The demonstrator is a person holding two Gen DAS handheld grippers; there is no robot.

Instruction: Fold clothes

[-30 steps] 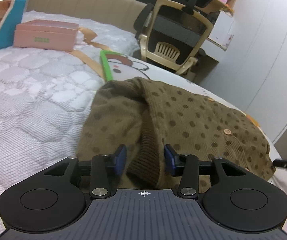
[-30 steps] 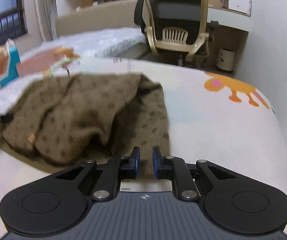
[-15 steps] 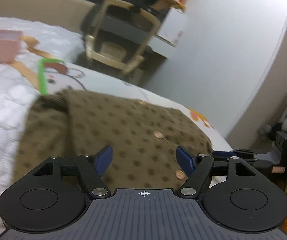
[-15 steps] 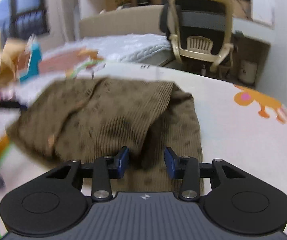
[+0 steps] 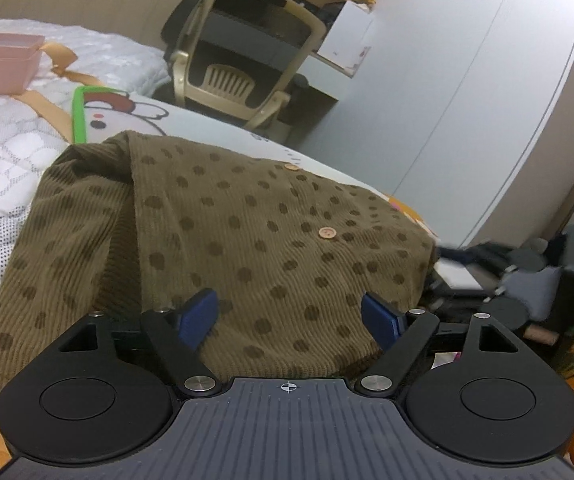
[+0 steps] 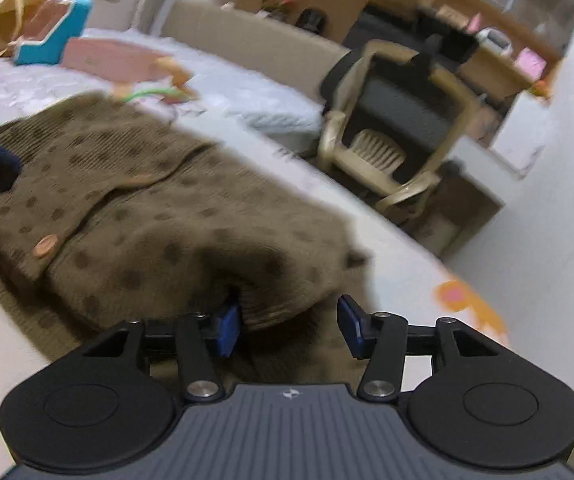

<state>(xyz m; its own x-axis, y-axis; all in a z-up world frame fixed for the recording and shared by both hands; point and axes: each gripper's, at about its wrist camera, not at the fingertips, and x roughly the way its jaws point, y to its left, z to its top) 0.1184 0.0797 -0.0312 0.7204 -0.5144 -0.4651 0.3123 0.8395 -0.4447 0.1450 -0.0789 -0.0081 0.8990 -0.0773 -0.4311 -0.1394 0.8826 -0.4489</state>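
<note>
One brown dotted cardigan, two grippers spread over it.

We see our left gripper and right gripper both released, blue pads wide, grasping nothing, just above the ribbed knit cardigan folded on the bed. Two round buttons show on it; beyond it stand one pink box and one mesh-backed chair.

Left hand-held gripper: jaws spread wide, nothing clamped between the blue pads. Right hand-held gripper: jaws likewise parted, nothing gripped, pads held low and level; view blurred.
</note>
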